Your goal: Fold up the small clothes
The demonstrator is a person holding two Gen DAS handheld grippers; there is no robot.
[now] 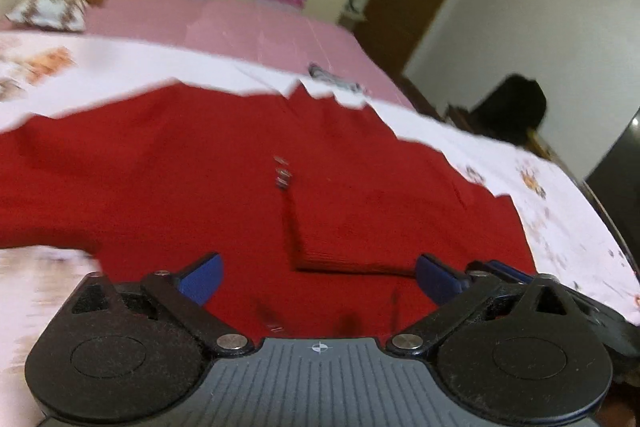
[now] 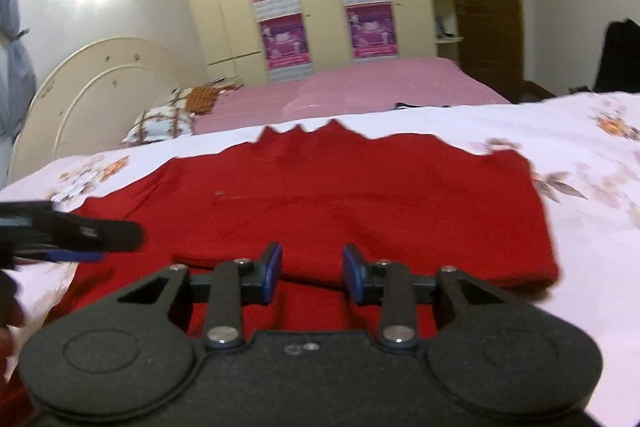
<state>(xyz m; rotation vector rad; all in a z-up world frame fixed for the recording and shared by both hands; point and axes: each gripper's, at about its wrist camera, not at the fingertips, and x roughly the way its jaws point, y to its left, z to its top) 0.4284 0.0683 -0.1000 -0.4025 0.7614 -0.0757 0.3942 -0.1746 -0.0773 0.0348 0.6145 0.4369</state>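
Left hand-held gripper [image 1: 318, 279] stands wide open over the near part of the red garment [image 1: 200, 179]; nothing lies between its blue pads [image 1: 202, 283], so it holds nothing. The garment is spread flat on the floral sheet [image 1: 560, 211] that covers the bed, with one panel already turned in over the middle; its ribbed hem [image 1: 344, 259] lies just ahead of the gripper. This placement suggests a reach for the next edge to fold, judged from the layout alone. Small metal snaps [image 1: 282, 175] mark the centre line.

Right hand-held gripper [image 2: 312, 273] is partly open, its pads [image 2: 272, 267] apart above the folded hem and pressing on no cloth. It is empty. The left tool [image 2: 72, 233] enters this view at the left edge, low over the garment's side.

Beyond the garment lie a pink bedspread [image 2: 360, 83], a patterned pillow [image 2: 164, 123] and a small dark object [image 1: 334, 79]. None obstructs the fold. A wardrobe with posters [image 2: 280, 11] stands behind.
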